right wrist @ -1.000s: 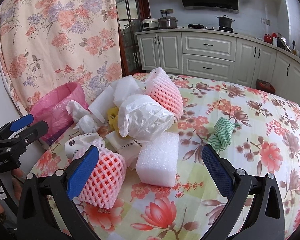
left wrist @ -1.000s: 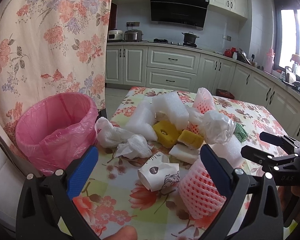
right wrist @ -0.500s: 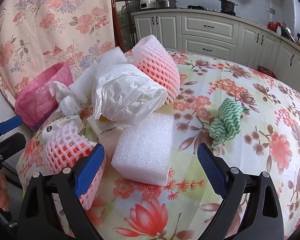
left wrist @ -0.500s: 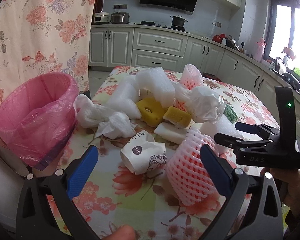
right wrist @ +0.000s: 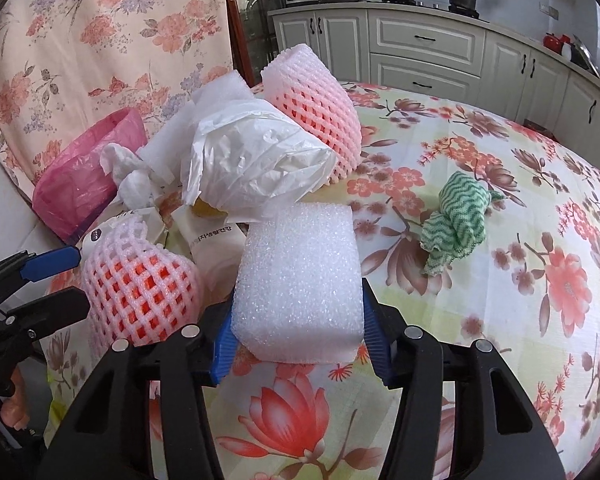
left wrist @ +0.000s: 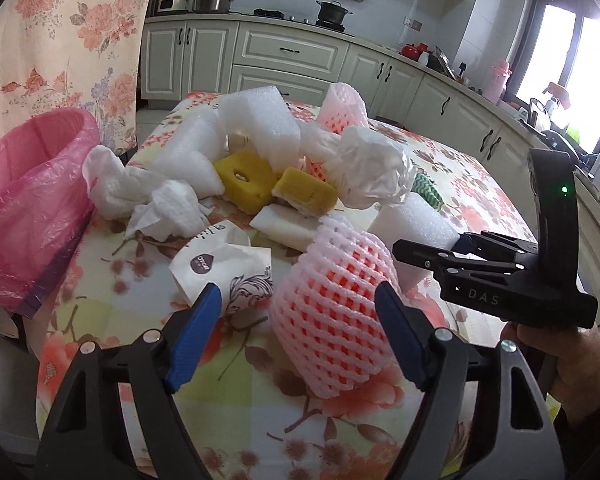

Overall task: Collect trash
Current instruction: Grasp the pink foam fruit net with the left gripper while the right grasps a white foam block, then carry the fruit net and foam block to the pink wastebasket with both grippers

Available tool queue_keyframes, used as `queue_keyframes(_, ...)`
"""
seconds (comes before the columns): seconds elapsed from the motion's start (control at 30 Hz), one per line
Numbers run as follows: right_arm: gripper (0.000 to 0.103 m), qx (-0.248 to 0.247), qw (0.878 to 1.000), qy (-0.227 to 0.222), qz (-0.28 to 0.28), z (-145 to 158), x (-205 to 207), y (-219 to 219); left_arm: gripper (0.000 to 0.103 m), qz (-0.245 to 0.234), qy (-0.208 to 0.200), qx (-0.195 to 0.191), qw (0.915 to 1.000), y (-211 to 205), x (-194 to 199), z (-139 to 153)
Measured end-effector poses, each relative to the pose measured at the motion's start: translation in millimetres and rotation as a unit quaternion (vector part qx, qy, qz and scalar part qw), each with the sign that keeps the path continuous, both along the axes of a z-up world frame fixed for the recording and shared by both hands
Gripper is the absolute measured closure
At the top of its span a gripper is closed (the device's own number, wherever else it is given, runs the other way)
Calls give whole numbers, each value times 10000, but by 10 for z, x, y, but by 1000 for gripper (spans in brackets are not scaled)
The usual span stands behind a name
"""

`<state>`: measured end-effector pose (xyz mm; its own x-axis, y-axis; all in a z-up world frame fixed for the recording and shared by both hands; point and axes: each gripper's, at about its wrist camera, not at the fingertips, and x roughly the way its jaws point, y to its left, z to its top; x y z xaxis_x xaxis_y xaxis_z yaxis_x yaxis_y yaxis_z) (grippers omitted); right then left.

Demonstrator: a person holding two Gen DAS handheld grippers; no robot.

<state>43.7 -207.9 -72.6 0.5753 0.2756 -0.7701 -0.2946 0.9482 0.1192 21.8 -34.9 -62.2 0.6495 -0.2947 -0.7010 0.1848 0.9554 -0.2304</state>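
A pile of trash lies on the floral table (right wrist: 520, 352). In the left wrist view my left gripper (left wrist: 300, 332) straddles a pink foam net sleeve (left wrist: 332, 308). Its jaws are closing; the right pad is at the net's side and the left pad stands apart, near a crumpled paper cup (left wrist: 220, 264). In the right wrist view my right gripper (right wrist: 298, 342) is closing on a white foam block (right wrist: 300, 280), both blue pads against its sides. The left gripper (right wrist: 60, 284) shows at the left edge there, beside the same pink net (right wrist: 140, 280).
A bin lined with a pink bag (left wrist: 32, 200) stands off the table's left edge. The pile holds tissues (left wrist: 156, 196), yellow sponges (left wrist: 244, 176), a white plastic bag (right wrist: 256, 160), a second pink net (right wrist: 312, 108) and more foam. A green cloth (right wrist: 456, 220) lies apart on the right.
Both grippers have come down toward the pile and their jaws have narrowed. The right pads went from wide apart to touching the foam block; the left jaws now frame the pink net.
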Motion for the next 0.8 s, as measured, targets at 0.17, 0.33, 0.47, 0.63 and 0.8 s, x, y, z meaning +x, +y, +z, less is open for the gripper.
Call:
queue_keyframes(0.17,52,50,9999,-72,-87,75,-113,-124,35,-133,241,-117,9996,-76,60,-81)
queue_keyframes(0.33,52,95,9997,-149,-161,159,-192,-229,46,-233,499,-211,9983,-143,134,-184)
queue_keyframes(0.47,52,117,9995,-195,-222,208,-242,-282,71,-309,548,-245,9977,-184,167,-198)
queue_keyframes(0.63,52,139,9992,-278,-264,284,-292,-310,74,-395,344,-288,9982,-189,110,-45)
queue_keyframes(0.8,52,139,9987,-441,-237,444,-326,-273,74,-390,73,-394,9984,-115,45,198)
